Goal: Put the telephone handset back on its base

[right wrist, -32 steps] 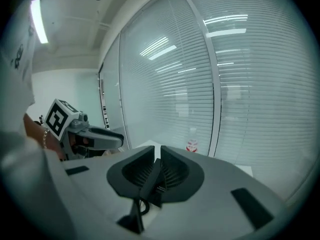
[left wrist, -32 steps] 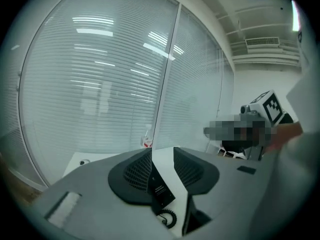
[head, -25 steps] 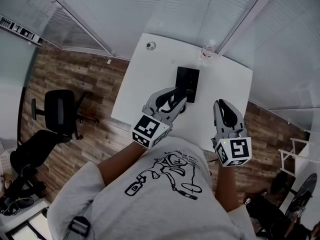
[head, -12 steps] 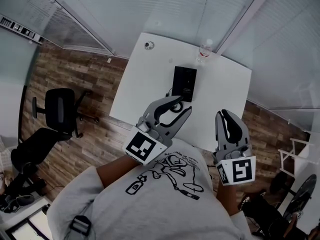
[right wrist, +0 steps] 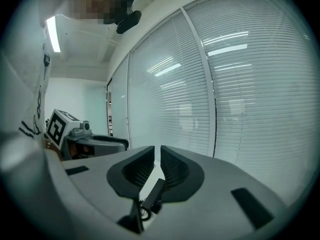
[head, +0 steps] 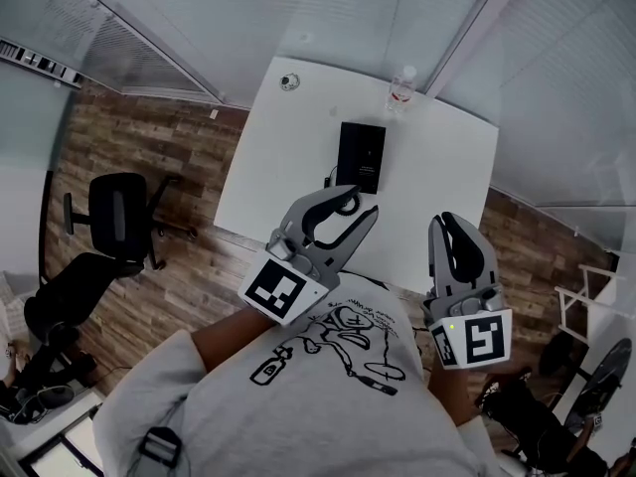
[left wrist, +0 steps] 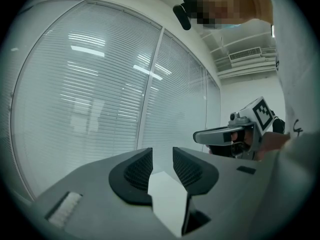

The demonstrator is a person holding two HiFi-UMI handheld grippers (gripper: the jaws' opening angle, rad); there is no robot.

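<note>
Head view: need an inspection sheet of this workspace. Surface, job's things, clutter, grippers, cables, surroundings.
Surface: white table, no spills seen.
Job's things: black telephone mid-table; handset seems seated on the base, too small to be sure.
Clutter: water bottle at the far edge; small round object near the far left corner.
Grippers: left gripper open, empty; right gripper shut, empty; neither touches the telephone.
Cables: coiled cord beside the telephone.
Surroundings: office chair, wood floor, blinds.

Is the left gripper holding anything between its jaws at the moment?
No, the left gripper has its jaws apart with nothing between them.
</note>
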